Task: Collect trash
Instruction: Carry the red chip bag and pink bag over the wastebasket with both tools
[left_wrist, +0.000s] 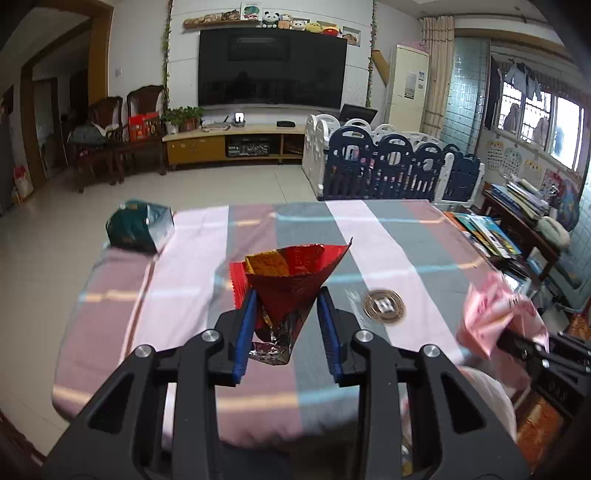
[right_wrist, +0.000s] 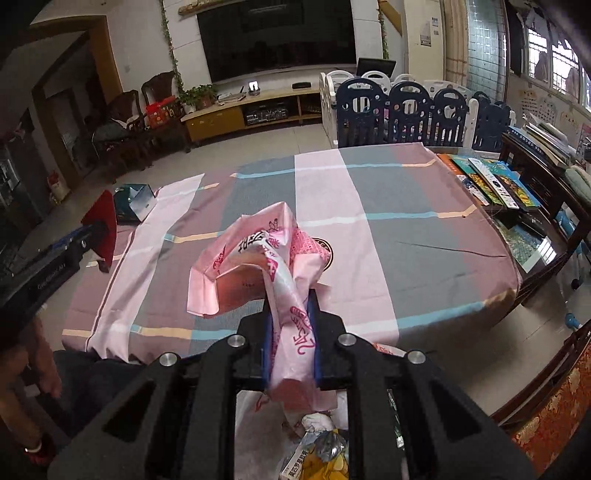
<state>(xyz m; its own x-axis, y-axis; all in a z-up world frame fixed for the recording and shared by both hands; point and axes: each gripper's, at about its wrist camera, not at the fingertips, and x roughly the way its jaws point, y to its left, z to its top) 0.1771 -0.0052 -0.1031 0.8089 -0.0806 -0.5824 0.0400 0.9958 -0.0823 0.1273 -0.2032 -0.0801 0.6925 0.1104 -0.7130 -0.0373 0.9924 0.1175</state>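
Observation:
My left gripper (left_wrist: 286, 301) is shut on a red foil snack wrapper (left_wrist: 291, 280) and holds it above the striped tablecloth (left_wrist: 192, 258). My right gripper (right_wrist: 291, 306) is shut on the rim of a pink plastic bag (right_wrist: 258, 258) and holds it up at the table's near edge; the bag also shows in the left wrist view (left_wrist: 495, 314). Wrappers (right_wrist: 321, 454) lie inside the bag below the gripper. A green snack bag (left_wrist: 138, 229) lies at the table's far left corner, also seen in the right wrist view (right_wrist: 133, 203). The left gripper with the red wrapper (right_wrist: 105, 230) shows at the left.
A round gold coaster-like disc (left_wrist: 384, 306) lies on the cloth right of the left gripper. Books (right_wrist: 491, 181) lie along the table's right side. A blue-and-white playpen (left_wrist: 391, 162), TV cabinet (left_wrist: 236, 144) and wooden chairs (left_wrist: 110, 136) stand beyond the table.

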